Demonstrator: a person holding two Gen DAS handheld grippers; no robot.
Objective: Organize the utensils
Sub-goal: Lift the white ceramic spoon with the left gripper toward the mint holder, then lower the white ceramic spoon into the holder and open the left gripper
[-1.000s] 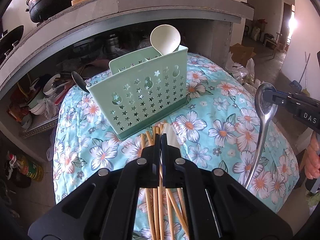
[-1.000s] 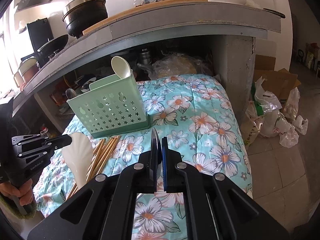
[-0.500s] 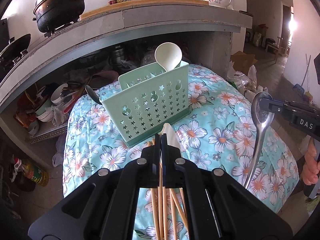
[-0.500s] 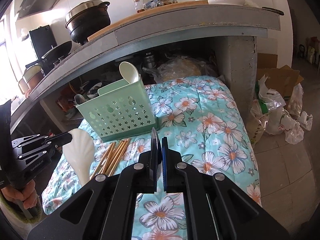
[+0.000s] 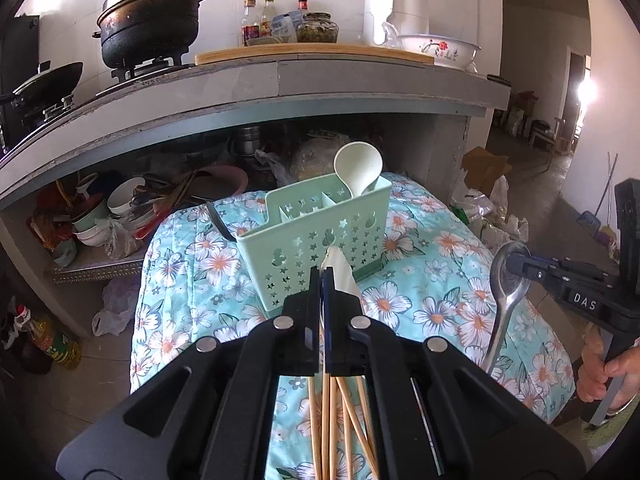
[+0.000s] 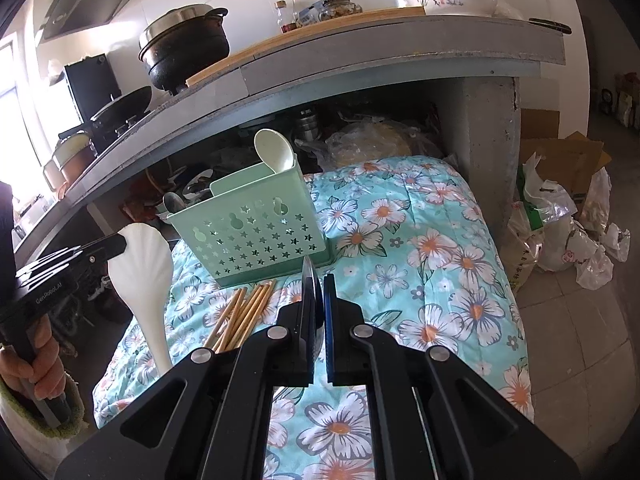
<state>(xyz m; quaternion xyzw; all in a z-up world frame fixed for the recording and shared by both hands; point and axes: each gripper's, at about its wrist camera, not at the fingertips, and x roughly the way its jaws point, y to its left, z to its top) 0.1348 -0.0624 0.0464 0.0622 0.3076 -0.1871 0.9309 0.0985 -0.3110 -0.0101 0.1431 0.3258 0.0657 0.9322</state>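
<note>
Spoons are held in both hand-held grippers above a flowered cloth, in front of a green caddy.

A white rice spoon (image 6: 140, 272) is gripped at its wide end by the left hand-held gripper (image 5: 323, 276), whose fingers are closed on it, and its handle hangs down over the cloth (image 6: 420, 248). A metal spoon (image 5: 505, 296) is gripped at its bowl by the right hand-held gripper (image 6: 319, 280), also closed, with the handle pointing down. The caddy (image 5: 316, 240) is standing upright on the cloth, and a pale ladle (image 5: 358, 168) is leaning in its rear right compartment. A bundle of chopsticks (image 6: 240, 314) is lying on the cloth just in front of the caddy. A dark spoon (image 5: 218, 220) is seen at the left end of the caddy. A concrete worktop (image 5: 280, 84) with a black pot (image 5: 150, 24) is seen behind.
</note>
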